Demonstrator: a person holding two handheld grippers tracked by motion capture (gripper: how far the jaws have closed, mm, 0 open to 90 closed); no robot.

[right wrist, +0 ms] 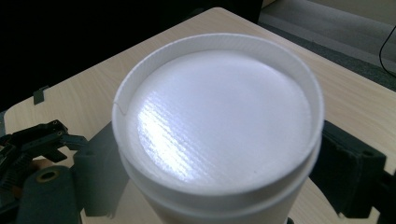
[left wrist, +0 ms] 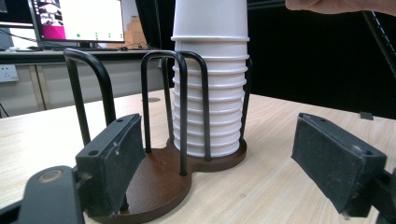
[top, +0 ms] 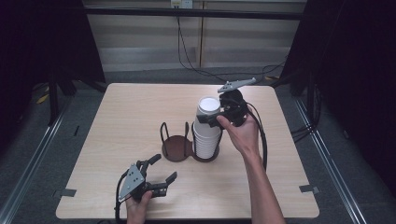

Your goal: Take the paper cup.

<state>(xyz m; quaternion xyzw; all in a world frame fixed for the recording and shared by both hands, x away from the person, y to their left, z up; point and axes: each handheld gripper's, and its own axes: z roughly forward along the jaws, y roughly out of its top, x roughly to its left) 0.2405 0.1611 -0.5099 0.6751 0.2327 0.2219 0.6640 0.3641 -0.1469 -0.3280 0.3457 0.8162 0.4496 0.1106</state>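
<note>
White top cup (right wrist: pixel 219 121) clamped between right tool (top: pixel 215 117) jaws.

Pale wooden table (top: pixel 121 116) at frame centre, brown two-ring cup holder (top: pixel 176 148) on its middle.

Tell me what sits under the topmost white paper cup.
Under the topmost white paper cup is a stack of upturned white paper cups, standing in one ring of a brown holder with black wire loops. The base beneath the stack and the cups' insides are covered.
</note>
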